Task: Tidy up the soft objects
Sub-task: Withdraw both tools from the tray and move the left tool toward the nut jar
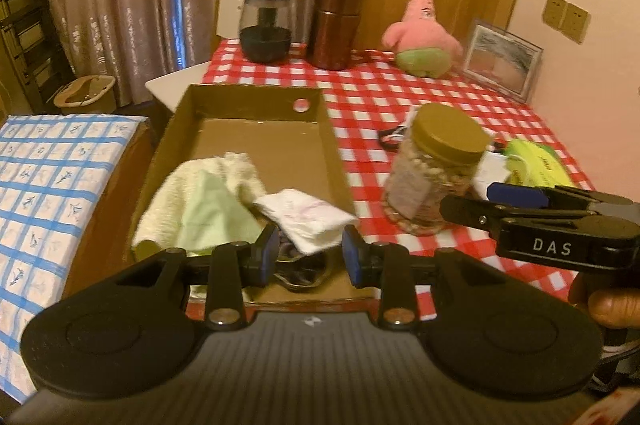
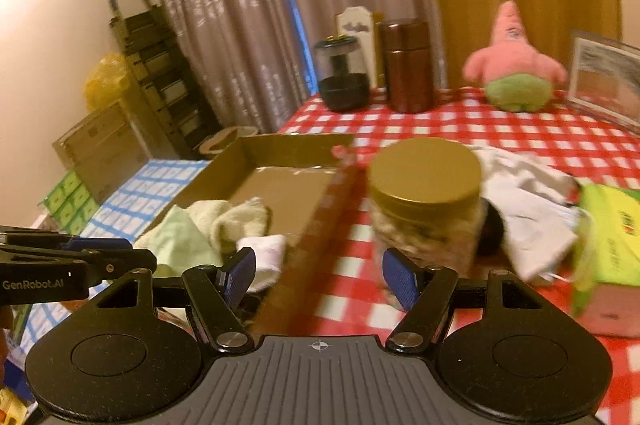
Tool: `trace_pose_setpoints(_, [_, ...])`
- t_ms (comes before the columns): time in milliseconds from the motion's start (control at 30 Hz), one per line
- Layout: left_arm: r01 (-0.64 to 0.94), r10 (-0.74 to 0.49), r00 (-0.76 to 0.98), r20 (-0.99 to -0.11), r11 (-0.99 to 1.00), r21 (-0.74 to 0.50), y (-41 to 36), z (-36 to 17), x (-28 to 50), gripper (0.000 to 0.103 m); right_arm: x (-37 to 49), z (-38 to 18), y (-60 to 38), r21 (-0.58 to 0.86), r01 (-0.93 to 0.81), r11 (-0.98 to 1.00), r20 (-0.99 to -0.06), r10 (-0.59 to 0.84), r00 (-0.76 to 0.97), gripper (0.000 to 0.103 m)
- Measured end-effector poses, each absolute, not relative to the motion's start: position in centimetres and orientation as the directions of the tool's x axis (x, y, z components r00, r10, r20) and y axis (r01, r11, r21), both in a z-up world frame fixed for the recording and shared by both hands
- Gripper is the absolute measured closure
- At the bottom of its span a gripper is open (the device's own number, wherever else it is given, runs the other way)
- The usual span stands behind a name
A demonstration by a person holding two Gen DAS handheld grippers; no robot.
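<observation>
A cardboard box (image 1: 264, 105) stands on the red checked table and holds a pale green and cream towel (image 1: 204, 197), a white cloth (image 1: 308, 219) and a dark item (image 1: 304, 269) beneath it. My left gripper (image 1: 310, 257) is open just above the box's near end, with the white cloth between its blue pads. My right gripper (image 2: 318, 275) is open over the box's right wall (image 2: 320, 221), near the jar. A pink star plush (image 1: 422, 33) sits at the far side; it also shows in the right wrist view (image 2: 514, 63). A white cloth (image 2: 528, 201) lies behind the jar.
A gold-lidded jar (image 1: 436, 169) of nuts stands right of the box. A green packet (image 2: 612, 237) lies at the right. A brown canister (image 1: 336, 25), a dark glass jar (image 1: 266, 25) and a picture frame (image 1: 502, 59) stand at the back. A blue checked surface (image 1: 52, 185) lies left.
</observation>
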State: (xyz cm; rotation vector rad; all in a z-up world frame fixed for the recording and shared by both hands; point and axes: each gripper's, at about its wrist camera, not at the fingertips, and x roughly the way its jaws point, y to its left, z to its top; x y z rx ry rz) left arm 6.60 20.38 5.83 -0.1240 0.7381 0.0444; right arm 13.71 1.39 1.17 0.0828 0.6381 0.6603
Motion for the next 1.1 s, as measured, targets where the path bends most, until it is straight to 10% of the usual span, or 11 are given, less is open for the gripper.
trace_pose_setpoints(1100, [0.138, -0.212, 0.707, -0.675, 0.977, -0.162, 5.4, 5.1, 7.6, 0.072, 7.5, 1.2, -16.6, 0.286, -0.247, 0.926, -0.545, 0.370, 0.752, 0.033])
